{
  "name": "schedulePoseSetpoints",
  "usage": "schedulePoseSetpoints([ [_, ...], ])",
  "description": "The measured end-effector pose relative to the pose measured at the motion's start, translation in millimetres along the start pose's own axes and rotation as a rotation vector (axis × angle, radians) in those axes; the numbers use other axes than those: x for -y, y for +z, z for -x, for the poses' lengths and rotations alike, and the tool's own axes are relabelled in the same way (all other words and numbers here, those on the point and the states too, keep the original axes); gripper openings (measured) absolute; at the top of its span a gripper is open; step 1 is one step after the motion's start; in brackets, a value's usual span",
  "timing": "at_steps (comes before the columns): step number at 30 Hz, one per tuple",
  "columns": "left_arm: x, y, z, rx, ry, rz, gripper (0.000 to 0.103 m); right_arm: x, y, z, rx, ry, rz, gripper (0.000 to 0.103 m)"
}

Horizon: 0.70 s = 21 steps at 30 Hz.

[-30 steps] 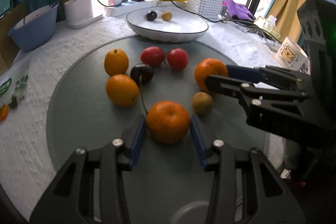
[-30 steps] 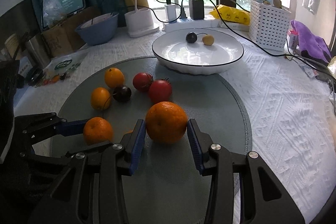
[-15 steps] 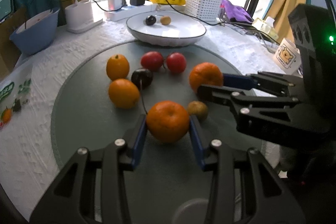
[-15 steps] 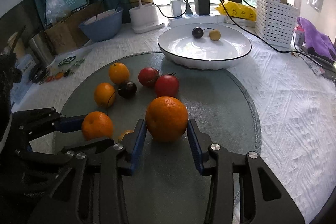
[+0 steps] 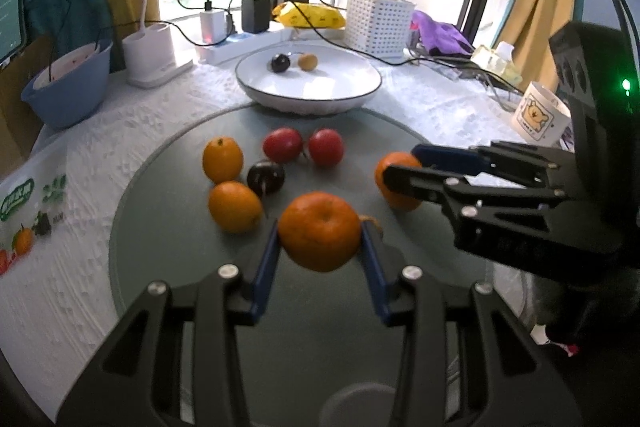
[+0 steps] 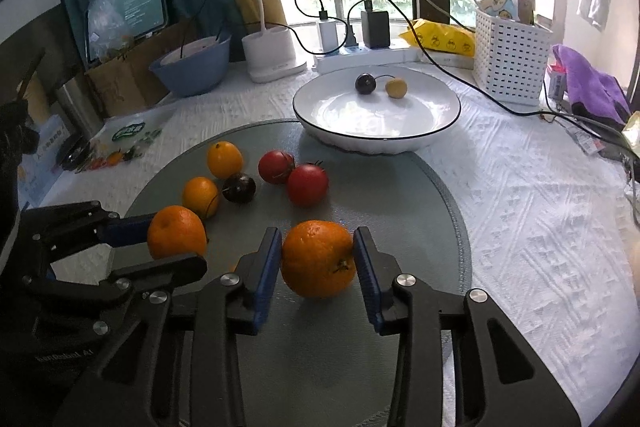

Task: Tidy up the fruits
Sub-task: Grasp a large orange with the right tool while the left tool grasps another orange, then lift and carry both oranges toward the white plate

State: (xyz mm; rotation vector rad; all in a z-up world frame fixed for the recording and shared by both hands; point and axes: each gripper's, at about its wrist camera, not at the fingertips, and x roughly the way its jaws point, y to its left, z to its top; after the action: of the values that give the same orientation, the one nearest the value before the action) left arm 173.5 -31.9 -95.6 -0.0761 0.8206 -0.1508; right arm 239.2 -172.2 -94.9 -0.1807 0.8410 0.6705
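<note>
My left gripper [image 5: 320, 255] is shut on an orange [image 5: 320, 231] and holds it above the grey round mat [image 5: 168, 227]. My right gripper [image 6: 318, 267] is shut on another orange [image 6: 318, 259], also lifted off the mat. On the mat lie two small oranges [image 5: 223, 158] [image 5: 235, 206], a dark plum [image 5: 265, 177] and two red tomatoes [image 5: 282, 144] [image 5: 326, 147]. A small brownish fruit [image 5: 370, 221] peeks out behind my left gripper's right finger. The white plate [image 6: 376, 131] beyond the mat holds a dark plum [image 6: 366, 83] and a small yellow fruit [image 6: 396, 88].
Behind the plate are a power strip with chargers [image 6: 360, 47], a white lamp base [image 6: 272, 55], a blue bowl [image 6: 192, 67] and a white basket [image 6: 512, 63]. A mug [image 5: 540, 117] stands at the right. Cables cross the white tablecloth.
Both grippers have closed on their oranges and lifted them off the mat. The scene has dropped lower in both views.
</note>
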Motion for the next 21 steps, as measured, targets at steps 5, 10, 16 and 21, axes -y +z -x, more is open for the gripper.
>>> schedulePoseSetpoints([
  [5,-1,6,2,0.015,0.003,-0.004,0.041,0,2,4,0.013,-0.001,0.010,0.038],
  [10,-2,14,5,0.030,0.004,-0.010,0.041,2,7,8,0.029,-0.007,0.009,0.038],
  [16,-2,20,6,0.042,0.004,-0.013,0.041,5,14,12,0.047,-0.013,0.006,0.038],
  [21,-3,27,7,0.049,0.000,-0.019,0.041,7,17,15,0.059,-0.019,0.000,0.038],
])
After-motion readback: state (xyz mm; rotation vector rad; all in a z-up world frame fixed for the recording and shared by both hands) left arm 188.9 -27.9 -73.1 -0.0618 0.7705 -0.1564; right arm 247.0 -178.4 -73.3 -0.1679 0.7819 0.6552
